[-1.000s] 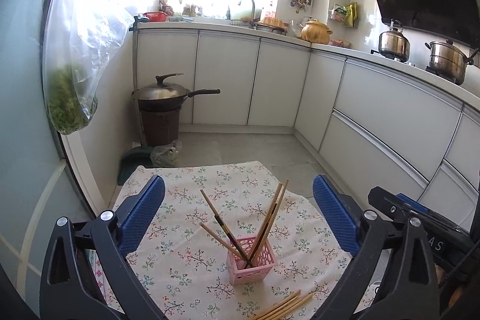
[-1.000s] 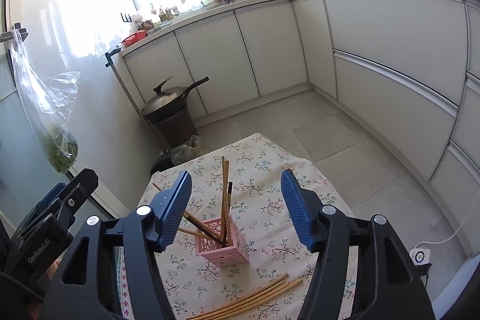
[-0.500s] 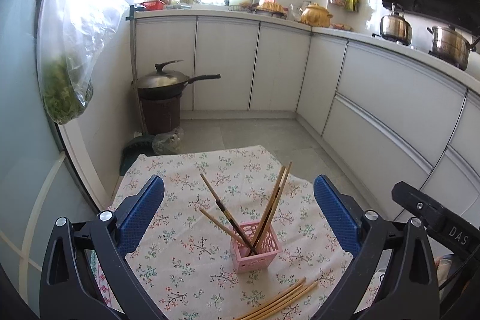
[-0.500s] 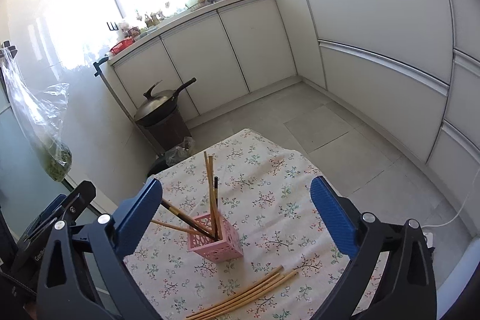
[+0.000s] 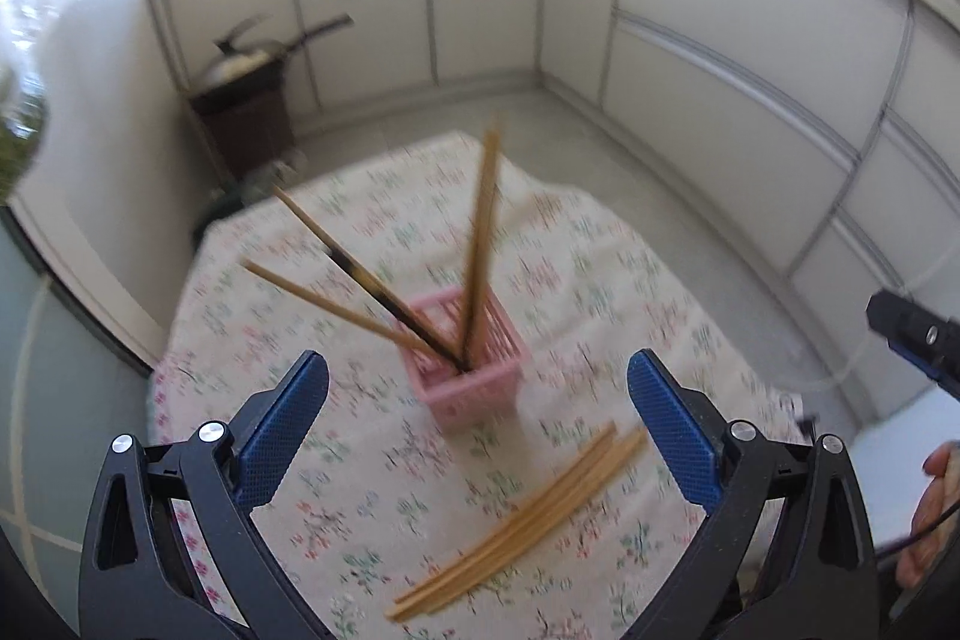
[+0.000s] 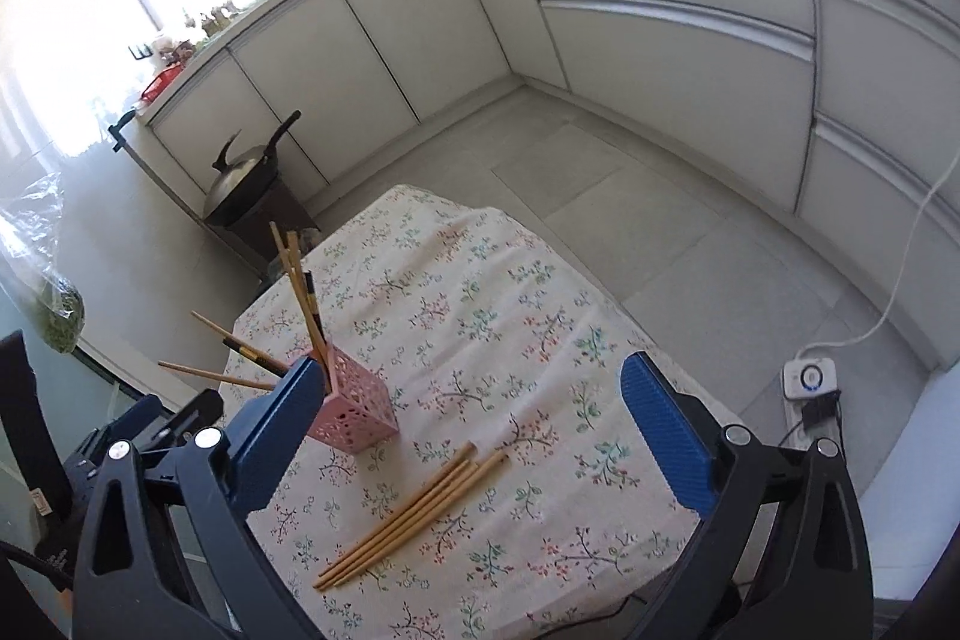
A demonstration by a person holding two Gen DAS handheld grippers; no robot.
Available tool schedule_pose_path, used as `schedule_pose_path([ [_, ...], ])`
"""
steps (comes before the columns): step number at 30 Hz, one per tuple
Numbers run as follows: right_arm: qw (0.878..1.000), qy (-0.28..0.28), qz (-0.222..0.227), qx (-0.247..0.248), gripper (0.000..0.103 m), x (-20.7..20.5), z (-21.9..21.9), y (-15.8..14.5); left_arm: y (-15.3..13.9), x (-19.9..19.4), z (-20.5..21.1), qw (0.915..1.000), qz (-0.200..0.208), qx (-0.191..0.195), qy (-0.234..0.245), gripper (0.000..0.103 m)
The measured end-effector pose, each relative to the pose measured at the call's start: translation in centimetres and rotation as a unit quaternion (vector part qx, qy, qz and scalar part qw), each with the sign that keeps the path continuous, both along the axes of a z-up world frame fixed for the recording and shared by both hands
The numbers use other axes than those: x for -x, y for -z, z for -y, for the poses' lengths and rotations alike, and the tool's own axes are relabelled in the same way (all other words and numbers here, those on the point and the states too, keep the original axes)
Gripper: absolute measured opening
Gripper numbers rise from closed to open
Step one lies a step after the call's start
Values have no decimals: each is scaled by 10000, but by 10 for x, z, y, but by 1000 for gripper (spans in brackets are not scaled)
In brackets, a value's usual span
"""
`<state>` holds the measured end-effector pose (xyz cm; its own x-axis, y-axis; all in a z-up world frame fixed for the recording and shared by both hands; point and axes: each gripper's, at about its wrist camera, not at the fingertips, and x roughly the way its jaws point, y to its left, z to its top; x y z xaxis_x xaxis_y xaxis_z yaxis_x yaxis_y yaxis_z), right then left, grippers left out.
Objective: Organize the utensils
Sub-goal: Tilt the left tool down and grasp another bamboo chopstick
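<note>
both jaws wide open — empty

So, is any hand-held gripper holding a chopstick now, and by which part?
No. Both the left hand-held gripper and the right hand-held gripper are open and empty. The loose chopsticks lie on the tablecloth, beside the pink basket.

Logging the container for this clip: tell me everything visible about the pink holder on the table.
The pink holder is a small square basket that looks like plastic, with perforated lattice walls and an open top. It stands upright on the floral tablecloth, towards the table's left side in the right wrist view. Several chopsticks stand in it, leaning outward in different directions; most are plain wood, at least one is dark. Neither gripper touches it. A loose bundle of chopsticks lies on the cloth nearby, apart from it.
</note>
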<state>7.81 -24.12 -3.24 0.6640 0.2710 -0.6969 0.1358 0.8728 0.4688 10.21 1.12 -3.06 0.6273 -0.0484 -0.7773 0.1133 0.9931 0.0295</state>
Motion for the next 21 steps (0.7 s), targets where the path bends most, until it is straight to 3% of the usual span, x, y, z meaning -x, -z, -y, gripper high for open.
schedule_pose_path([
  [3, 9978, 177, -439, -455, 96, 2, 21, 20, 32, -9, 13, 9968, -725, 84, 311, 96],
  [7, 9906, 357, -851, -1010, 96, 4, 40, 41, 74, -19, 23, 9850, -1599, 443, 477, 96],
  [11, 9846, 382, -1160, -1254, 96, 6, 49, 57, 108, -31, 35, 9729, -2182, 597, 474, 96],
  [18, 9775, 384, -1486, -1448, 96, 6, 59, 78, 138, -58, 60, 9662, -2481, 568, 411, 93],
  [20, 9749, 375, -1570, -1533, 96, 5, 62, 83, 145, -65, 66, 9652, -2534, 500, 404, 86],
  [21, 9735, 369, -1607, -1583, 96, 5, 64, 85, 150, -68, 69, 9635, -2600, 485, 419, 77],
])
